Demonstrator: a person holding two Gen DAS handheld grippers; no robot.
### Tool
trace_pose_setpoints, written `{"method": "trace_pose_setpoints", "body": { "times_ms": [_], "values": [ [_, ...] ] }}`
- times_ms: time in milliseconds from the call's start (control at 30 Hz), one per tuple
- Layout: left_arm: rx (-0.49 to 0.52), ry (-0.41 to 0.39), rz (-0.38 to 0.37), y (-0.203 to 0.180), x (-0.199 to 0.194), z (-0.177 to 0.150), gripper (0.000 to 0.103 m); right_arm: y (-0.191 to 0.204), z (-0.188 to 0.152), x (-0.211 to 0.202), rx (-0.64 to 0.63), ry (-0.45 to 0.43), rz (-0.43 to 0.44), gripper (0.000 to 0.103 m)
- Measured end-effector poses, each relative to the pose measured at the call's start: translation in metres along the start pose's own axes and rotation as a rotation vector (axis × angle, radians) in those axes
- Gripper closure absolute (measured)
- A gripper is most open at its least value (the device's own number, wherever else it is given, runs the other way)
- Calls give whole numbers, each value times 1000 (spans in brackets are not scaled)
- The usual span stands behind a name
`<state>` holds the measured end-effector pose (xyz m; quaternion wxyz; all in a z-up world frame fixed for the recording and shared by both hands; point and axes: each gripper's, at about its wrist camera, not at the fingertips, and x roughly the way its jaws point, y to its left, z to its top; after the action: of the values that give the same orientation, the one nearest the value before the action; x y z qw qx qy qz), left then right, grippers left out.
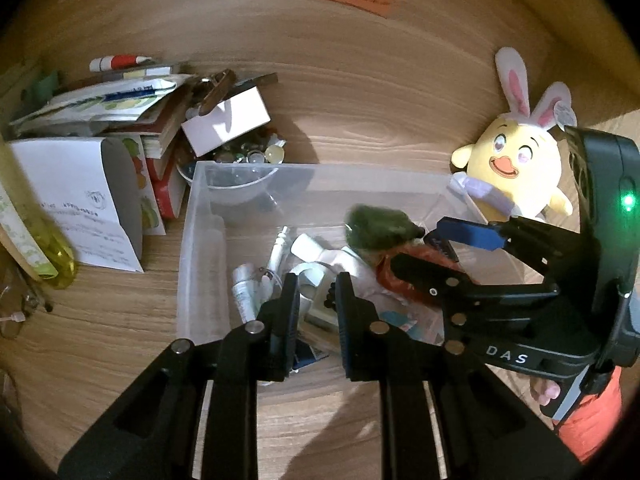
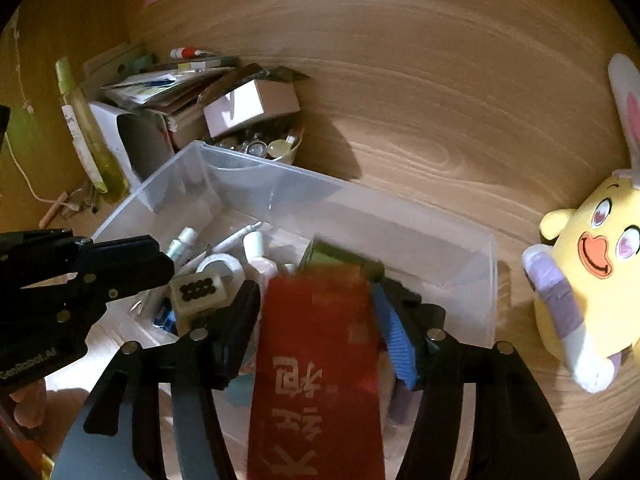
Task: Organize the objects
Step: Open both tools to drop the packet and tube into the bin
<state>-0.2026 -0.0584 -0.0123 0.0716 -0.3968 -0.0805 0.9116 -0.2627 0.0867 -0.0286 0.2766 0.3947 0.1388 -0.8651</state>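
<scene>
Plainly, the flat red packet (image 2: 316, 364) could snag on the clear plastic bin's (image 2: 460, 280) hard rim or slide out early: the right gripper (image 2: 316, 320) fingers stand half-wide either side of it at lower centre, above the bin; whether they still pinch, I cannot tell. The left gripper (image 1: 316, 304) hovers narrow, empty. A soft plush chick (image 2: 592, 276) sits right.

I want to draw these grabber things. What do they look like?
Both grippers are black, with hinged arms and round silver rivets. The right gripper has ribbed blue pads, a small green light, white "DAS" letters and an orange sleeve behind it. The left gripper carries white "GenRobot.AI" lettering.
</scene>
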Motion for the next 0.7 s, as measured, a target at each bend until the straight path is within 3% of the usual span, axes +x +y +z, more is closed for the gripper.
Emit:
{"method": "trace_pose_setpoints", "body": {
  "times_ms": [267,467,533,667,700],
  "values": [
    [18,-49,8,-5,-21,-2,84,-2,-5,-24,9,-34,7,45],
    [35,-96,16,-8,-42,-9,71,-3,-20,-57,23,-87,15,45],
    [46,-110,29,-11,-48,-13,61,-4,-26,-68,35,-105,25,42],
    [64,-158,55,-16,-63,-22,36,-4,-39,-91,64,-167,13,20],
    [67,-174,60,-18,-68,-24,30,-4,-41,-95,65,-179,8,18]
  ]
}}
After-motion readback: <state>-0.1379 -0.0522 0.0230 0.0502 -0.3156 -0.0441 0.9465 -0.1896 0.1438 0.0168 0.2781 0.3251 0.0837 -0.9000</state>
